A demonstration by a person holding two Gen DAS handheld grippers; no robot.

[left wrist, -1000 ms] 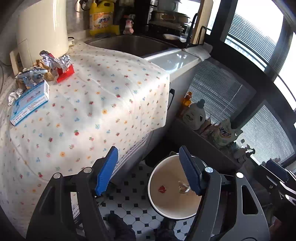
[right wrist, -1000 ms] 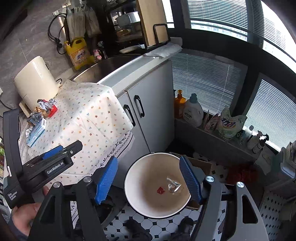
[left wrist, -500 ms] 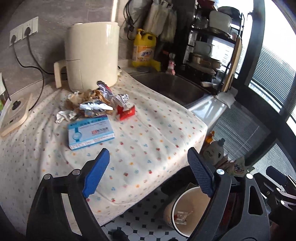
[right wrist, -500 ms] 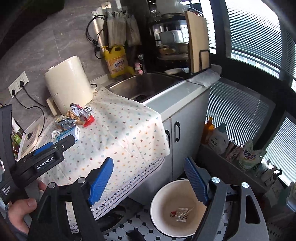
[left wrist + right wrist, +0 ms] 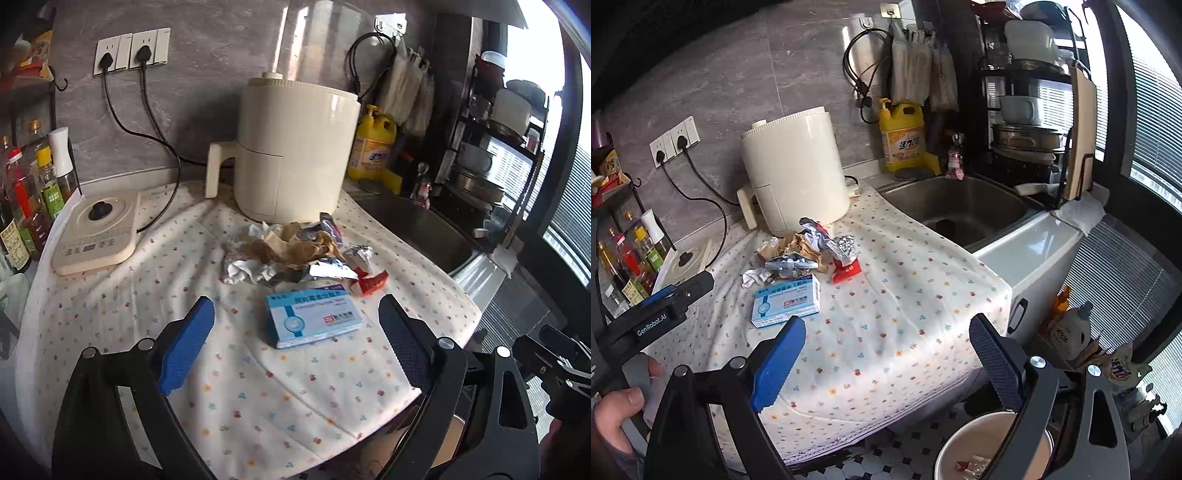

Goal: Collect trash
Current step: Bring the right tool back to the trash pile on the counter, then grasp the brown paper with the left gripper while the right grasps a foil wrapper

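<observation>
A pile of crumpled wrappers (image 5: 284, 254) lies on the floral cloth (image 5: 229, 362) in front of a cream appliance; it also shows in the right wrist view (image 5: 801, 251). A blue medicine box (image 5: 314, 318) lies just before the pile, also seen in the right wrist view (image 5: 786, 301). A red wrapper (image 5: 371, 282) lies to its right. My left gripper (image 5: 297, 345) is open and empty, low over the cloth, near the box. My right gripper (image 5: 886, 362) is open and empty, above the counter's front edge. The white bin (image 5: 979, 448) stands on the floor, holding scraps.
A cream appliance (image 5: 295, 155) stands behind the pile. A flat cooker (image 5: 96, 230) and sauce bottles (image 5: 26, 206) are at the left. A sink (image 5: 960, 210), a yellow detergent jug (image 5: 905, 136) and a dish rack (image 5: 1034, 110) are at the right. Bottles (image 5: 1071, 332) stand by the window.
Both grippers have swung up from the floor bin toward the counter. The left one now faces the trash pile and box from close by. Both stay open.
</observation>
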